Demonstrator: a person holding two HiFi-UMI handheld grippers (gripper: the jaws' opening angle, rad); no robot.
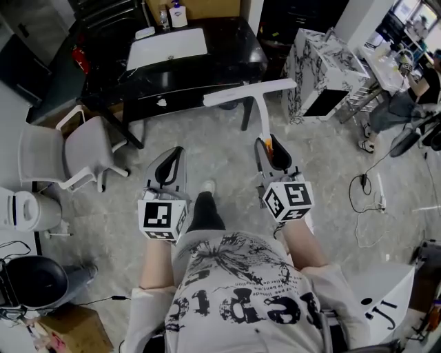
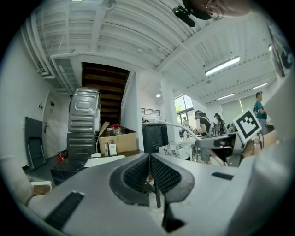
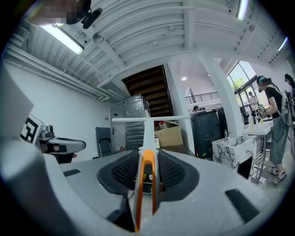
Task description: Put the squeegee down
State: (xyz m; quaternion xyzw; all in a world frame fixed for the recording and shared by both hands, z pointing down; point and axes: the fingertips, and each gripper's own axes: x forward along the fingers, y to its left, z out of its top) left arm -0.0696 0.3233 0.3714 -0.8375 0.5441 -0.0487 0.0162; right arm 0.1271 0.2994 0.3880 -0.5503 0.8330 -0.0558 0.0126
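Observation:
The squeegee (image 1: 249,92) has a long white blade, a pale shaft and an orange-and-grey handle. My right gripper (image 1: 270,148) is shut on that handle and holds the tool out level, the blade hanging in the air over the near edge of the black table (image 1: 227,65). In the right gripper view the handle runs up between the pads of the gripper (image 3: 147,159) and the squeegee blade (image 3: 150,119) lies crosswise ahead. My left gripper (image 1: 172,160) is held level beside it, shut with nothing in it; the left gripper (image 2: 150,159) shows its pads meeting.
A white sink basin (image 1: 169,45) sits in the black table, with bottles (image 1: 178,14) behind it. Two grey chairs (image 1: 69,148) stand at the left, a marbled cabinet (image 1: 320,69) at the right. Cables (image 1: 368,200) trail over the floor. People work at the far right.

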